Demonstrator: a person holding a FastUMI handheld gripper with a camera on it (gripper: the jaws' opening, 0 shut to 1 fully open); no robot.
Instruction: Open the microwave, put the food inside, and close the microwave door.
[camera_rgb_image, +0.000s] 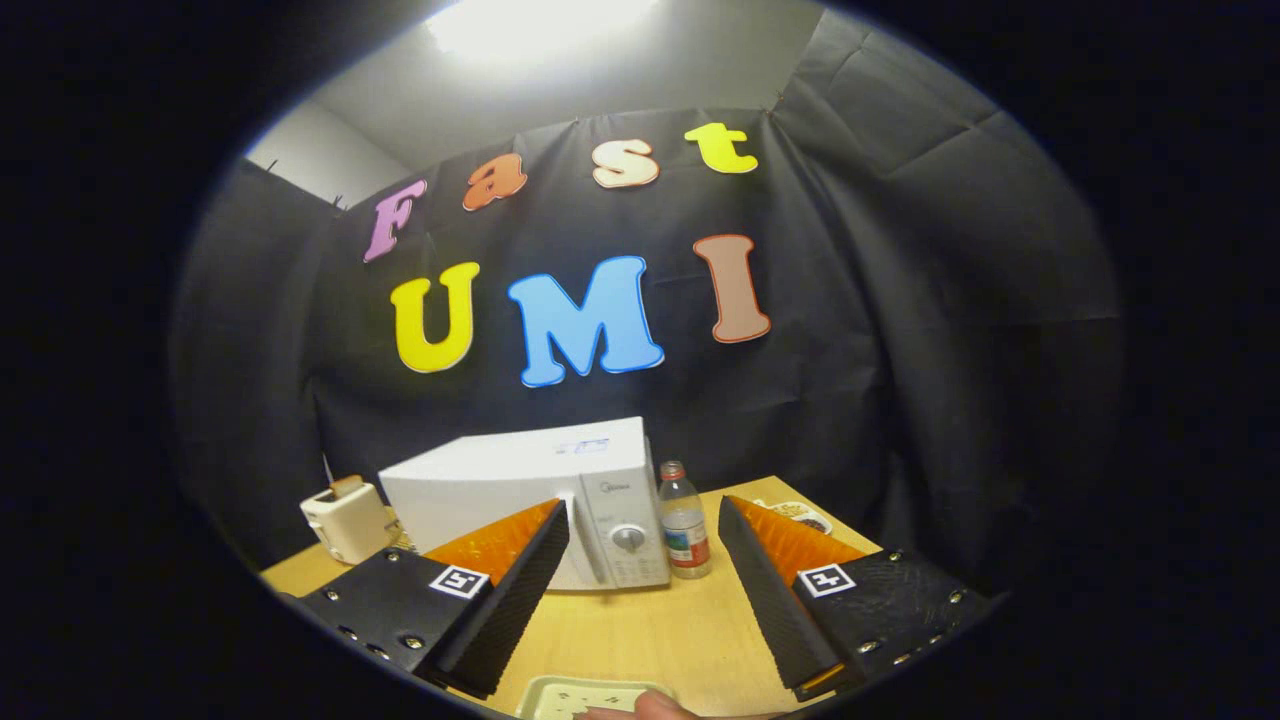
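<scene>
Fingers (642, 560) spread wide apart at the bottom of the frame, gripping nothing; we see bare surface in the gap between them. Beyond them, in the lower middle of the frame, stands the white box-shaped microwave (520, 490) with its door shut, a vertical handle and a round dial on the control panel at its right side. Our left finger overlaps the microwave's lower front from this angle, though we cannot tell whether it touches. At the very bottom of the frame, nearer than the fingertips, lies a pale green shallow tray (580, 695), with the tip of a person's finger (640, 708) at its near rim; what the tray holds is too unclear for us to name. Just beside the microwave's right side stands a clear plastic bottle with a red cap and a red label (684, 525), upright. To the microwave's left sits a cream-coloured toaster (345, 520) with a slice poking out of its slot. Behind our right finger, at the lower right, we glimpse a small white plate (800, 516) with dark bits on it. All of this rests on the light wooden surface (640, 620).
</scene>
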